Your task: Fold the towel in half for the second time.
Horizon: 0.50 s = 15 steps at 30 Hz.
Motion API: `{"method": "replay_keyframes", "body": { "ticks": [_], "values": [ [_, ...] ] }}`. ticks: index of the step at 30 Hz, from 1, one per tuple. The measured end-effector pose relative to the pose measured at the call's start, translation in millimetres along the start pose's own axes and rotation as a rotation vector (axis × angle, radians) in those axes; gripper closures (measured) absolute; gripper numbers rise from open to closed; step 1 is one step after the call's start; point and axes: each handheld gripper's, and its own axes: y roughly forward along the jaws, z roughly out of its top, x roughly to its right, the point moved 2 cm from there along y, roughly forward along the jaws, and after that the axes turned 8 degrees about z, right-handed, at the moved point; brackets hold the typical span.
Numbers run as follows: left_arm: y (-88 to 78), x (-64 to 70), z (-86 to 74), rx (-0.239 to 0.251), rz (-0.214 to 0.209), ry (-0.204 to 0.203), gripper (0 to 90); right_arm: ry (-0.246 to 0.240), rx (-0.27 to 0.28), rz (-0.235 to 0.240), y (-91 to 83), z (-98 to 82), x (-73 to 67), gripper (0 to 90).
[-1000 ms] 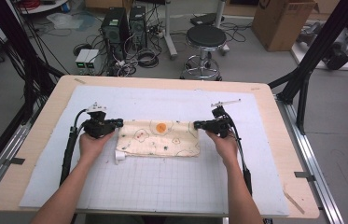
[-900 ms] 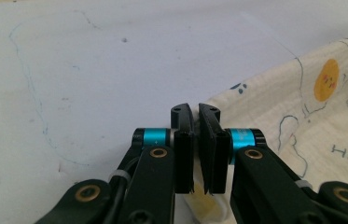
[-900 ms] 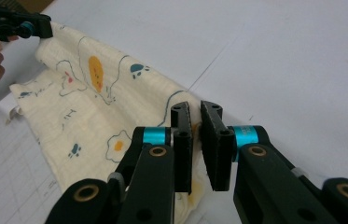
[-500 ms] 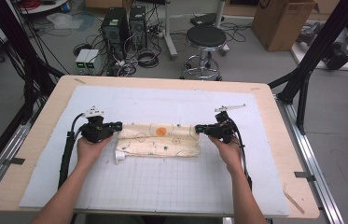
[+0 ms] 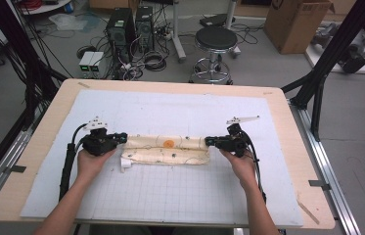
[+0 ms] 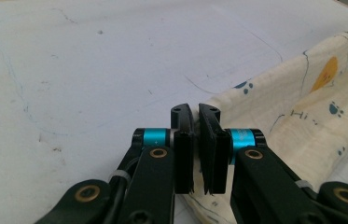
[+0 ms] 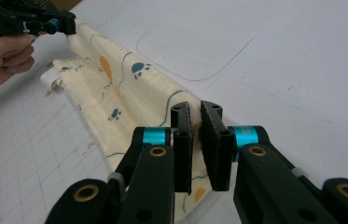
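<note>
A cream cloth (image 5: 165, 149) printed with paw marks and an orange spot lies folded into a long band across the middle of the white mat. My left gripper (image 5: 121, 138) is shut on its left far corner, and my right gripper (image 5: 208, 142) is shut on its right far corner. In the left gripper view the jaws (image 6: 196, 112) stand nearly together, with the cloth (image 6: 311, 107) running off to the right and under them. In the right gripper view the jaws (image 7: 196, 109) pinch the cloth's (image 7: 115, 93) edge. Its fold runs away to the other gripper (image 7: 64, 25).
A white tag (image 5: 126, 164) sticks out at the cloth's near left corner. The gridded white mat (image 5: 170, 200) covers a wooden table (image 5: 297, 147). Behind the table, on the floor, are a stool (image 5: 214, 39), computer towers (image 5: 131, 24) and a cardboard box (image 5: 292, 19).
Both grippers have come toward the person with the cloth's far edge, and the cloth has become a narrower band.
</note>
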Motion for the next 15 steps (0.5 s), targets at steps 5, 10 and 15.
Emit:
{"method": "replay_keyframes", "body": {
  "ticks": [5, 10, 15],
  "values": [
    [-4.8, 6.2, -1.1, -0.011, -0.015, 0.041, 84.0, -0.015, -0.007, -0.001, -1.5, -4.8, -4.3, 83.3],
    [-9.3, 11.7, -6.3, -0.008, -0.022, 0.060, 83.9, -0.029, -0.011, -0.004, -4.4, -9.6, -9.3, 83.2],
    [-11.1, 14.1, -15.5, -0.032, -0.027, 0.083, 83.3, -0.036, -0.027, -0.006, -3.5, -14.4, -13.0, 83.1]
  ]
}}
